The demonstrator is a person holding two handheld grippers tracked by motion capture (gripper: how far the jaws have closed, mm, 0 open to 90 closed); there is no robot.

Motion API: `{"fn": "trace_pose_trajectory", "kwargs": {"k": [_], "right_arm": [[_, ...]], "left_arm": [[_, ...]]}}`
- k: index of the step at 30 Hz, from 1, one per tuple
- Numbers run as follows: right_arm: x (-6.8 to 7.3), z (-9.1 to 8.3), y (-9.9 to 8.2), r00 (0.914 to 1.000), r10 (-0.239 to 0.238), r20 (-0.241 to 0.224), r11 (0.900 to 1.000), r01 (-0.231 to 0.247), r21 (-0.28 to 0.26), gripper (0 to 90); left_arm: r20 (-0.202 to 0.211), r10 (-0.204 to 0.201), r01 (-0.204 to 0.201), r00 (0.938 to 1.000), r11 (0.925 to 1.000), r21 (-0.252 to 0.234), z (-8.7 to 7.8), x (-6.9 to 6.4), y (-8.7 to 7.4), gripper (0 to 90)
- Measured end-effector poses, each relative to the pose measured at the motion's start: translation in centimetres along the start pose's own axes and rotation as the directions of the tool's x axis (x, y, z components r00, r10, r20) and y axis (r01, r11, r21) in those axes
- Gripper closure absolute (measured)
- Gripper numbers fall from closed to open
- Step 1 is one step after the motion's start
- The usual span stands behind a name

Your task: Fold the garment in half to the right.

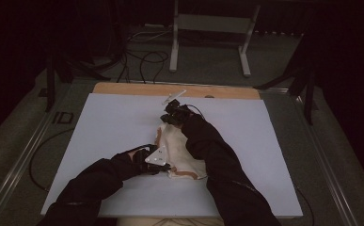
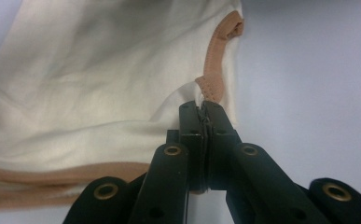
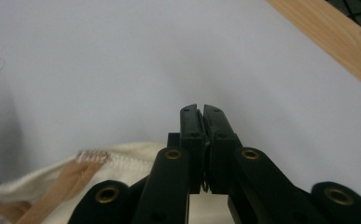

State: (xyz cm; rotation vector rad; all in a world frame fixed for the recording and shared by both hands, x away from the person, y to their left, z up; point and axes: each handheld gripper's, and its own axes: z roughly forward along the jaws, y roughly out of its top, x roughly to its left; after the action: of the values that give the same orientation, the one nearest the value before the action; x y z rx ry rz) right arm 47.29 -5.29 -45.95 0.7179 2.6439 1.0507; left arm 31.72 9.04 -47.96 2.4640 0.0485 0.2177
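Cloth (image 1: 179,150) is being spread: left gripper (image 2: 201,106) is pinching its tan hem at 6 o'clock, right gripper (image 3: 200,108) is clenched at 12, cloth grip unclear; pull apart evenly.

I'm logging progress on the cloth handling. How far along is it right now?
Done: both grips are taken. The left gripper is shut on the cream cloth at its tan-trimmed edge; the right gripper is shut at the far end. In hand: cloth held between them, bunched. Left: laying it on the white board.
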Motion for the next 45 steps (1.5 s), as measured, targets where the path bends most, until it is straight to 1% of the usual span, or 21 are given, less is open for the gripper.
{"fn": "trace_pose_trajectory", "kwargs": {"k": [1, 3, 4, 5, 7, 8, 9, 10, 15, 16, 17, 19, 21, 22, 24, 29, 31, 34, 38, 43, 45], "right_arm": [[0.0, -0.2, -0.1, 1.0, 0.009, -0.001, 1.0, -0.009, -0.003, 88.3], [-0.2, -0.7, -0.3, 0.9999, 0.012, 0.005, 0.9999, -0.012, -0.008, 88.4], [-0.3, -0.8, -0.3, 1.0, 0.008, 0.004, 0.9999, -0.008, -0.01, 88.3], [-0.3, -1.0, -0.5, 0.9999, 0.011, 0.008, 0.9998, -0.011, -0.017, 88.4], [-0.5, -1.4, -0.7, 0.9999, 0.011, 0.013, 0.9998, -0.011, -0.018, 88.3], [-0.5, -1.6, -0.9, 0.9998, 0.017, 0.012, 0.9996, -0.017, -0.022, 88.3], [-0.6, -1.7, -1.0, 0.9997, 0.02, 0.01, 0.9996, -0.02, -0.022, 88.4], [-0.7, -1.9, -1.2, 0.9997, 0.021, 0.013, 0.9996, -0.02, -0.02, 88.3], [-1.2, -2.8, -1.9, 0.9992, 0.034, 0.02, 0.9989, -0.033, -0.033, 88.3], [-1.2, -2.9, -2.0, 0.999, 0.04, 0.021, 0.9986, -0.039, -0.036, 88.3], [-1.3, -3.2, -2.1, 0.9986, 0.048, 0.021, 0.998, -0.047, -0.041, 88.4], [-1.6, -3.5, -2.4, 0.998, 0.057, 0.026, 0.9971, -0.056, -0.051, 88.4], [-1.8, -3.9, -2.6, 0.9976, 0.063, 0.03, 0.9966, -0.061, -0.056, 88.3], [-1.9, -4.1, -2.7, 0.9974, 0.065, 0.031, 0.9963, -0.063, -0.06, 88.3], [-2.1, -4.4, -2.9, 0.9969, 0.069, 0.039, 0.9959, -0.067, -0.061, 88.3], [-2.6, -5.3, -3.5, 0.9952, 0.082, 0.054, 0.9945, -0.078, -0.069, 88.3], [-2.9, -5.6, -3.8, 0.9948, 0.082, 0.06, 0.9941, -0.077, -0.077, 88.3], [-3.2, -6.1, -4.2, 0.9931, 0.095, 0.068, 0.9926, -0.09, -0.082, 88.3], [-3.6, -6.8, -4.8, 0.9912, 0.108, 0.077, 0.9908, -0.101, -0.089, 88.3], [-4.2, -7.5, -5.6, 0.9885, 0.123, 0.088, 0.989, -0.115, -0.093, 88.3], [-4.4, -7.8, -5.9, 0.9867, 0.133, 0.094, 0.9878, -0.124, -0.094, 88.3]], "left_arm": [[0.003, 0.005, -0.005, 1.0, 1.0, 0.001, 0.0, 0.0, 0.1, 89.1], [0.005, 0.012, -0.012, 0.9999, 0.9999, 0.004, -0.1, 0.0, 0.4, 89.1], [0.005, 0.009, -0.009, 0.9999, 1.0, -0.002, -0.1, 0.0, 0.6, 89.2], [0.008, 0.019, -0.019, 0.9998, 0.9998, 0.003, -0.1, 0.1, 0.8, 89.1], [0.009, 0.023, -0.023, 0.9997, 0.9997, 0.001, -0.2, 0.0, 1.1, 89.1], [0.014, 0.034, -0.034, 0.9993, 0.9994, 0.007, -0.2, 0.0, 1.2, 89.1], [0.011, 0.031, -0.031, 0.9995, 0.9995, 0.003, -0.2, 0.0, 1.4, 89.1], [0.016, 0.04, -0.04, 0.9991, 0.9992, 0.01, -0.2, 0.1, 1.5, 89.1], [0.021, 0.048, -0.049, 0.9986, 0.9988, 0.011, -0.1, 0.1, 2.1, 89.1], [0.023, 0.057, -0.057, 0.9981, 0.9982, 0.016, -0.1, 0.1, 2.3, 89.1], [0.021, 0.054, -0.054, 0.9983, 0.9984, 0.014, -0.1, 0.1, 2.4, 89.1], [0.024, 0.064, -0.065, 0.9977, 0.9977, 0.019, -0.1, 0.2, 2.6, 89.1], [0.027, 0.064, -0.064, 0.9976, 0.9978, 0.016, -0.2, 0.2, 2.8, 89.1], [0.026, 0.073, -0.074, 0.997, 0.997, 0.021, -0.2, 0.2, 3.0, 89.1], [0.028, 0.075, -0.076, 0.9968, 0.997, 0.017, -0.2, 0.3, 3.3, 89.1], [0.031, 0.094, -0.094, 0.9951, 0.9955, 0.011, -0.1, 0.3, 4.1, 89.1], [0.027, 0.097, -0.097, 0.9949, 0.9952, 0.006, 0.0, 0.3, 4.4, 89.1], [0.031, 0.1, -0.1, 0.9945, 0.995, -0.003, 0.2, 0.3, 4.9, 89.1], [0.031, 0.113, -0.113, 0.9931, 0.9936, -0.008, 0.6, 0.3, 5.4, 89.1], [0.041, 0.113, -0.113, 0.9927, 0.9935, -0.019, 1.2, 0.4, 6.1, 89.1], [0.046, 0.12, -0.12, 0.9917, 0.9927, -0.018, 1.4, 0.4, 6.3, 89.1]]}}
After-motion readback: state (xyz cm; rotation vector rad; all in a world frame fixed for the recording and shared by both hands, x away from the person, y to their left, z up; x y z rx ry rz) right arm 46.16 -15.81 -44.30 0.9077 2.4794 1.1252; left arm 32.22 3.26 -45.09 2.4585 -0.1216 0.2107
